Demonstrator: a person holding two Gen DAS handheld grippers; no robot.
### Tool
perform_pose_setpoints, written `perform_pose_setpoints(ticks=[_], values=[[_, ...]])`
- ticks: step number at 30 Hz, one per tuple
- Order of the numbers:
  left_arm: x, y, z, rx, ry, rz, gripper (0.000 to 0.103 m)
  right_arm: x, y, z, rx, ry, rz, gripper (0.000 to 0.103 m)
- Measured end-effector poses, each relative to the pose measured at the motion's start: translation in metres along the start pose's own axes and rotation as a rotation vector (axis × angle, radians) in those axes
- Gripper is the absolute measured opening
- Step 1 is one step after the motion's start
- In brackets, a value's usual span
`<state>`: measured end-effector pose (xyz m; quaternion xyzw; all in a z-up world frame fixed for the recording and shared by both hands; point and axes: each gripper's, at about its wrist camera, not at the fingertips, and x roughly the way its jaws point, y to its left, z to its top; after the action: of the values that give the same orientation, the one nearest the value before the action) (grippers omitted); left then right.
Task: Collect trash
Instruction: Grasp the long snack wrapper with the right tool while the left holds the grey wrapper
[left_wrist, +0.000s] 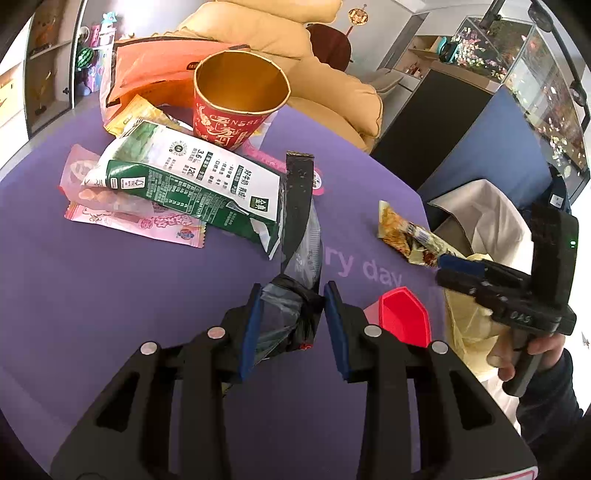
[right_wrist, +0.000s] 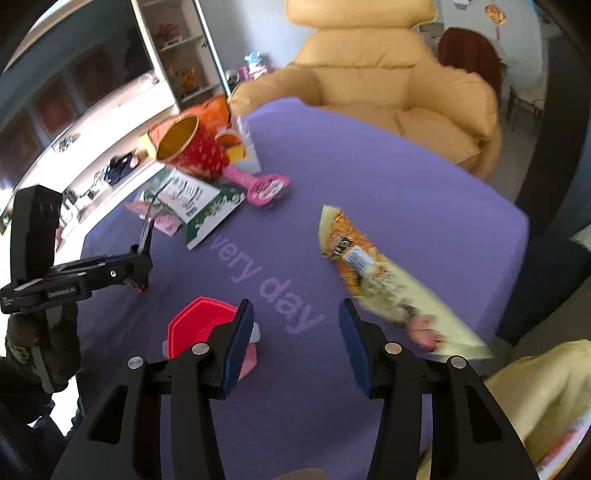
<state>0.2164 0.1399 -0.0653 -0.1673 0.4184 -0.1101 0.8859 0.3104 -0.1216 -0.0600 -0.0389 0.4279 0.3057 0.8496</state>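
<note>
Trash on purple table (left_wrist: 147, 295): black-and-clear wrapper (left_wrist: 299, 236) pinched in left gripper (left_wrist: 291, 317), just beside green carton (left_wrist: 192, 177). Right gripper (right_wrist: 295, 347), jaws apart and empty, hovers between red lid (right_wrist: 195, 321) and orange snack packet (right_wrist: 354, 254), right of carton.
</note>
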Motion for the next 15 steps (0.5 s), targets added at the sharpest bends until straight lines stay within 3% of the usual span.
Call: perform_pose_setpoints(ticks=[4, 7, 11, 15], values=[[0.001, 0.0, 0.0, 0.003, 0.003, 0.005, 0.031, -0.013, -0.017, 0.004, 0.0, -0.07, -0.114, 0.046], [0.002, -0.002, -0.001, 0.005, 0.004, 0.009, 0.031, -0.007, -0.04, 0.011, 0.073, -0.088, -0.129, 0.046], [0.002, -0.002, -0.002, 0.009, 0.007, 0.022, 0.031, 0.017, -0.073, 0.013, 0.229, -0.056, -0.088, 0.046], [0.004, 0.001, -0.002, 0.004, 0.015, 0.032, 0.031, 0.038, -0.07, -0.001, 0.314, 0.007, 0.043, 0.046]])
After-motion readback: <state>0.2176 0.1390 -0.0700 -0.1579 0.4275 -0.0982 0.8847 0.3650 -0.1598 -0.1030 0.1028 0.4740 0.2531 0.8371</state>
